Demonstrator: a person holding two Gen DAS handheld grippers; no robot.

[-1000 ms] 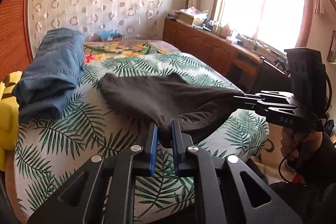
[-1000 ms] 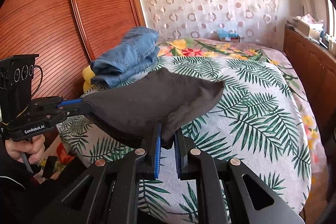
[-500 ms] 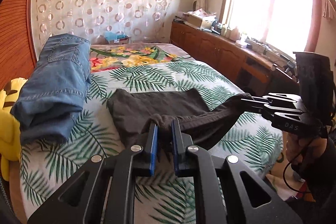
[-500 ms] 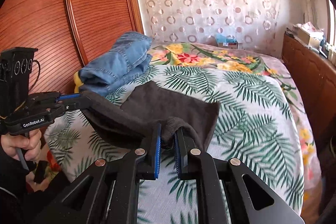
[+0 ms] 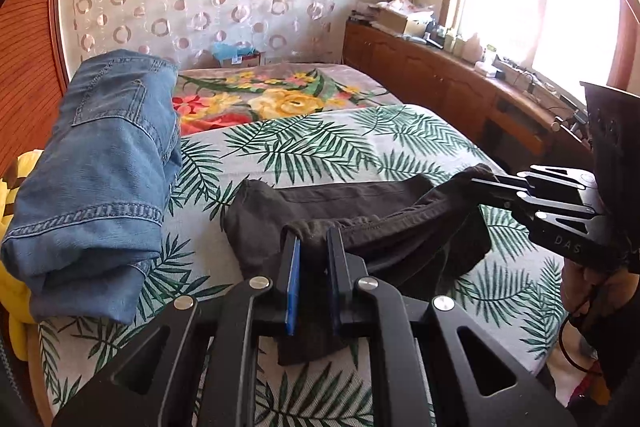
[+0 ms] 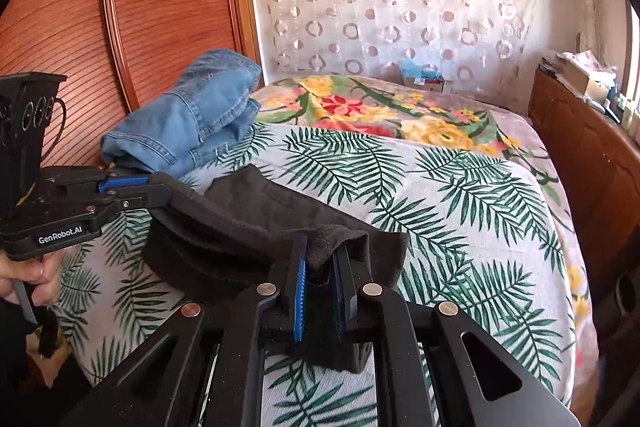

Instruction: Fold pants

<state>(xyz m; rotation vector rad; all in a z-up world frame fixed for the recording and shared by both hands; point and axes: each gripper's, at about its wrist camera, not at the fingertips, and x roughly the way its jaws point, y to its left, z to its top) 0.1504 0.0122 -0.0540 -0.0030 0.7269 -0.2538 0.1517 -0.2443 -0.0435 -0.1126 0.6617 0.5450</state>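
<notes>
Dark grey pants [image 5: 360,203] lie on the leaf-print bedsheet [image 5: 320,147], doubled over, with the near edge lifted. My left gripper [image 5: 312,239] is shut on a bunched corner of that edge. My right gripper [image 6: 322,251] is shut on the other corner. Each wrist view shows the other tool: the right gripper [image 5: 480,183] from the side, the left gripper [image 6: 152,187] at the left with a hand under it. The raised edge of the pants [image 6: 256,211] spans between them, just above the lower layer.
Folded blue jeans [image 5: 104,163] are stacked at the bed's left side by a yellow plush toy [image 5: 16,287]. A flowered blanket [image 5: 280,99] covers the far end. A wooden cabinet [image 5: 440,83] with clutter runs along the window side, and a wooden wardrobe [image 6: 160,7] stands on the left.
Both grippers have moved forward over the bed and slightly down, carrying the held edge of the pants toward the far end. The cloth now lies doubled and lower.
</notes>
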